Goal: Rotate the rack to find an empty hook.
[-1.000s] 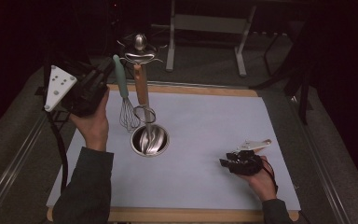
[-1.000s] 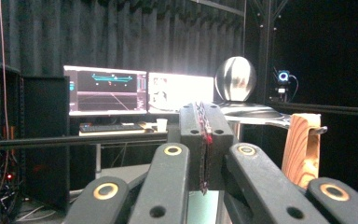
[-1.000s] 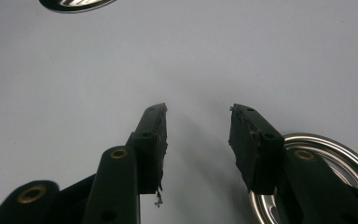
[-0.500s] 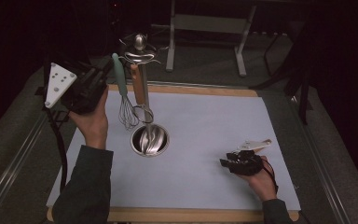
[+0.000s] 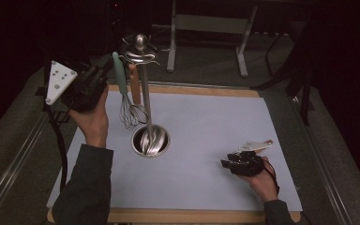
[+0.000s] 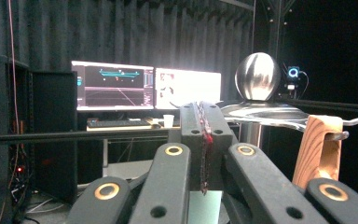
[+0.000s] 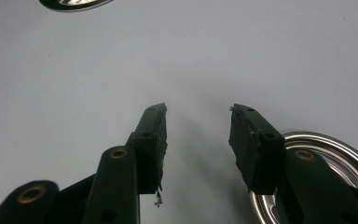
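Utensil stand (image 5: 143,84) is seen in the upper left-centre of the high view: a slim polished metal pole that rises from a round, shiny base (image 5: 151,140) on the pale blue mat (image 5: 215,136) and ends in a flat hook plate topped by a metal ball (image 5: 141,41). In the left gripper view the same ball (image 6: 257,76) is seen at the upper right, mirror-bright, above the plate (image 6: 270,114). Two utensils are hung beside the pole in the high view: a wire whisk (image 5: 130,115) with a pale green handle (image 5: 118,70), and a wooden handle (image 5: 134,83) just to its right. The wooden handle (image 6: 318,151) is shown at the right edge of the left gripper view, with visible grain and a hook passed through its top.

The left gripper (image 5: 104,70) is held raised at the upper left of the high view, just beside the green handle; its jaws are pressed together, as the left gripper view (image 6: 203,144) shows, with only a thin sliver of something, possibly a worn pad, between them. Whether the green handle is touched cannot be told from these angles.

The right gripper (image 5: 226,161) is rested low on the mat at the lower right of the high view, well apart from the stand. Its jaws are spread wide in the right gripper view (image 7: 196,140), with bare mat between them.
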Available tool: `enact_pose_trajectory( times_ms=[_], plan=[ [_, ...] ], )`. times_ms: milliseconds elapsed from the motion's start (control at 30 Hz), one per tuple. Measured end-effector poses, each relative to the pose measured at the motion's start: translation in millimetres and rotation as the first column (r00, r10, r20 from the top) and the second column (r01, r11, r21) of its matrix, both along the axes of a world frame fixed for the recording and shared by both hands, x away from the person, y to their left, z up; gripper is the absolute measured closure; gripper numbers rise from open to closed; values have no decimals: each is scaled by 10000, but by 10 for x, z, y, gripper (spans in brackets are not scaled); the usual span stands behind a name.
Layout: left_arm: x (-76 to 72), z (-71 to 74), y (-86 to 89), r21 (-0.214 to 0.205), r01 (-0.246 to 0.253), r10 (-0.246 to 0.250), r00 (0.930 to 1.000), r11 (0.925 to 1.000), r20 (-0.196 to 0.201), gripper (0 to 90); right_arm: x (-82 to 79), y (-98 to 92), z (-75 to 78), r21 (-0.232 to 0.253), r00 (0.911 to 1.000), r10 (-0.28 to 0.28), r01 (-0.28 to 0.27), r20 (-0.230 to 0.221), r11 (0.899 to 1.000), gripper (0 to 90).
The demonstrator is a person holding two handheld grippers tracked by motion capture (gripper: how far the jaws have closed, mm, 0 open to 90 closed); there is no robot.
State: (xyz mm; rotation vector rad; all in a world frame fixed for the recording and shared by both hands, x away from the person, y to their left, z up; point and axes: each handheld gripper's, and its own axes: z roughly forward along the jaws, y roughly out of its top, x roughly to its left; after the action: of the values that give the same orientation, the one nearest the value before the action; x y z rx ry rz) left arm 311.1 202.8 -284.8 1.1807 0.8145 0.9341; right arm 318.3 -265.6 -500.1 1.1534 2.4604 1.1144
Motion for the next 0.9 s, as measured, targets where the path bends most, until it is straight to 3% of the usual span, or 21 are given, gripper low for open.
enact_pose_trajectory(
  times_ms=[433, 900],
  plan=[
    [69, -11, 22, -105, -156, 154, 9996, 9998, -220, 896, 1, -14, 10, -1, 10000, -32, 32, 25, 10000, 561],
    [14, 17, 1, 29, 39, -40, 10000, 10000, 75, 895, 1, -18, 7, 16, 10000, -41, 41, 35, 10000, 562]
  ],
)
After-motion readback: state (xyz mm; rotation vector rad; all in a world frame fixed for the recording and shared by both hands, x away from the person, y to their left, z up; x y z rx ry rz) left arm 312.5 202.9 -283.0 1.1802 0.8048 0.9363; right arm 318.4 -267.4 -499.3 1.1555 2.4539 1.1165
